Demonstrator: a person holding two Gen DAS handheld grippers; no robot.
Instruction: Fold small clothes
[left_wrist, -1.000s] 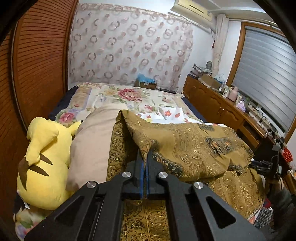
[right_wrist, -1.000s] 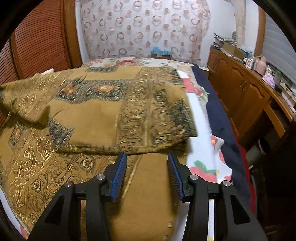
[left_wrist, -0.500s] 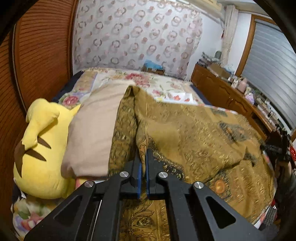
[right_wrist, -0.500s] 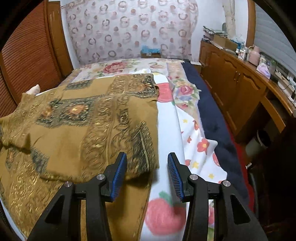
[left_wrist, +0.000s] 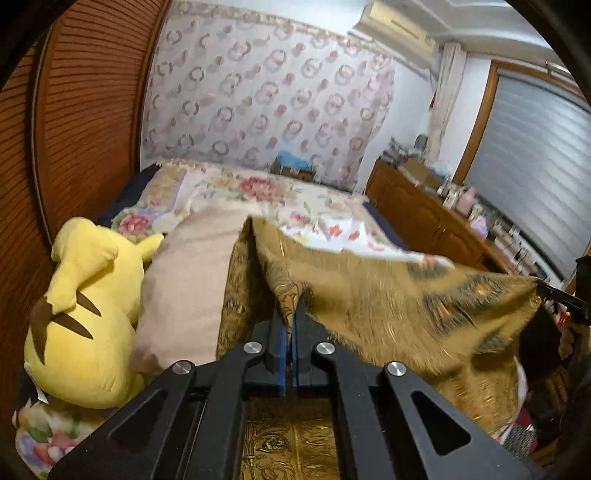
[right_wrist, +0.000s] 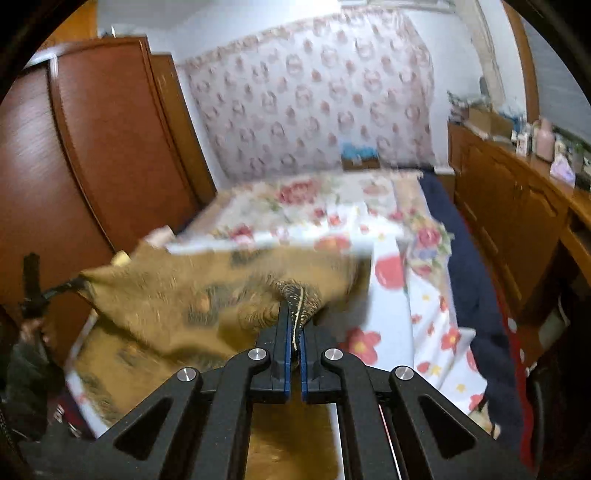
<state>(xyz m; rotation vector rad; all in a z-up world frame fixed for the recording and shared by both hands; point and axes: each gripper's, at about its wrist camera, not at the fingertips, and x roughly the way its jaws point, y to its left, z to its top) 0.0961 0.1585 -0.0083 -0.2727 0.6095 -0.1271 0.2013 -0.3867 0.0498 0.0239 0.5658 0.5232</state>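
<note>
Now clamping on a corner of the golden-brown patterned cloth (right_wrist: 177, 295) where, a second ago, hanging apart above it: right gripper (right_wrist: 294, 332), jaws together on the fabric, lifting it off the floral bed (right_wrist: 391, 314). Seen from the left wrist: left gripper (left_wrist: 288, 325) pinching another corner, jaws closed on it, cloth (left_wrist: 388, 310) stretching taut toward the right gripper (left_wrist: 561, 295), beside a beige pillow (left_wrist: 184, 288) and yellow plush toy (left_wrist: 85, 302).
</note>
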